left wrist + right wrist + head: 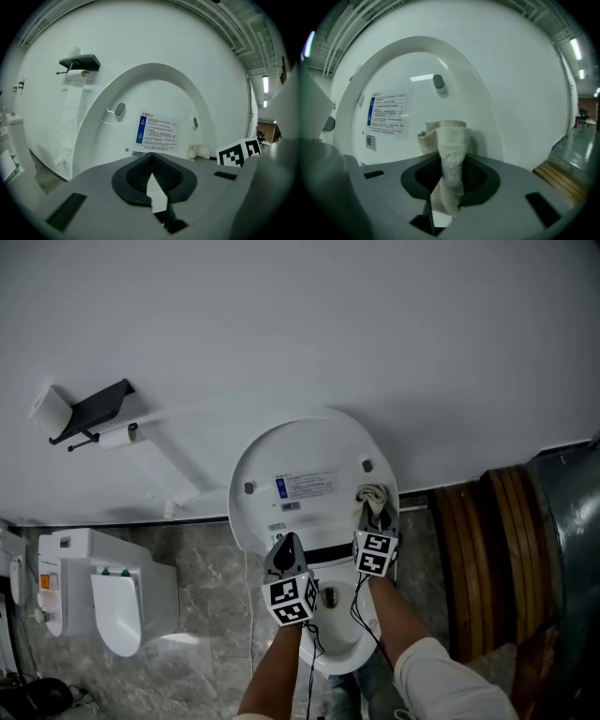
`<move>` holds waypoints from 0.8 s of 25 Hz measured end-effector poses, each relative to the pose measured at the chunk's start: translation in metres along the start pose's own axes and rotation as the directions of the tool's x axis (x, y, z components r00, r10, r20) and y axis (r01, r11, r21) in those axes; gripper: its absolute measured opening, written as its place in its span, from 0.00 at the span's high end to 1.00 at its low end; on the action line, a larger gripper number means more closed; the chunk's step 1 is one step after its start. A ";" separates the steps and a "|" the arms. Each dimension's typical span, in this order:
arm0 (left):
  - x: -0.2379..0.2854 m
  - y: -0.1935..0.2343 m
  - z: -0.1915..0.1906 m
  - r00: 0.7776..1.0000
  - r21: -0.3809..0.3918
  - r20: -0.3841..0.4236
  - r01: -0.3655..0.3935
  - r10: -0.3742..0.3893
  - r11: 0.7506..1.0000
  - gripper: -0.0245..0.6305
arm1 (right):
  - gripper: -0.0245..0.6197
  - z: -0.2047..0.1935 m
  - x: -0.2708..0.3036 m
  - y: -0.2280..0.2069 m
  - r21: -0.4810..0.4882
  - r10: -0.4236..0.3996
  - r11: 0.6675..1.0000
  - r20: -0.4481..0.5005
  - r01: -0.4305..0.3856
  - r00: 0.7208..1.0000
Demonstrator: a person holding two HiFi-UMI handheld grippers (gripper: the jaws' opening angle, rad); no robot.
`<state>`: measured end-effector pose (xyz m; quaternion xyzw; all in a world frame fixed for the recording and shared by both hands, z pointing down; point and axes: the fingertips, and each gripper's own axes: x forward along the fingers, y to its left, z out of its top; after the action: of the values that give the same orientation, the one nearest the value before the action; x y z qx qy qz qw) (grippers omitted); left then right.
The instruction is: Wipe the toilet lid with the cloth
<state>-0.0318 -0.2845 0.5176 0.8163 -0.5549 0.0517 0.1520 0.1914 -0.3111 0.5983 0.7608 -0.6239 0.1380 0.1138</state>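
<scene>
The wiping step is judged to be at its very start: the cloth point(450, 154) is pinched between the jaws of the right gripper point(375, 515), its free end bunched above the tips, and it is presented to the lower right part of the raised toilet lid point(309, 451), just beside the right-hand bumper point(367, 465). Whether the cloth already presses on the lid cannot be told; in the right gripper view it is seen very close to the white surface. The lid stands upright against the far wall point(281, 324), its inner face with the printed label point(307, 486) turned toward the person. The left gripper point(287, 545) is held with its jaws fully together and nothing between them, near the lid's lower edge and to the left of the right gripper. Both forearms are stretched forward over the bowl point(339, 638), side by side, with the grippers pointed at the lid and tipped slightly downward. For the next move, firm contact of the cloth with the lid would be needed, followed by a sweep leftward across the face, with the label and bumpers passed over and the upright lid kept from being knocked.
</scene>
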 end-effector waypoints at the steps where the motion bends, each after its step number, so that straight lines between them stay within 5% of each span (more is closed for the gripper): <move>1: -0.001 0.002 -0.001 1.000 0.000 0.000 -0.002 0.002 1.000 0.94 | 0.82 -0.001 -0.001 -0.002 0.010 -0.005 1.000 0.001 0.005 1.000; 6: -0.012 0.033 -0.010 0.998 0.001 -0.011 -0.056 0.056 0.998 0.94 | 0.82 -0.001 -0.026 0.071 -0.079 0.192 0.979 0.042 -0.188 0.981; 14: -0.038 0.101 -0.033 0.987 -0.001 -0.032 -0.155 0.155 0.988 0.94 | 0.82 -0.048 -0.039 0.240 -0.182 0.531 0.827 -0.053 -0.531 0.846; 17: -0.053 0.123 -0.041 0.981 0.000 -0.041 -0.191 0.191 0.981 0.94 | 0.82 -0.056 -0.033 0.283 -0.203 0.580 0.786 -0.086 -0.584 0.810; 20: -0.061 0.137 -0.048 0.976 0.019 -0.042 -0.215 0.216 0.976 0.94 | 0.82 -0.059 -0.016 0.295 -0.150 0.566 0.804 -0.107 -0.576 0.818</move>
<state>-0.1769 -0.2617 0.5733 0.7511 -0.6362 0.0896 0.1519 -0.1049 -0.3339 0.6482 0.5207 -0.8299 0.1318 0.1511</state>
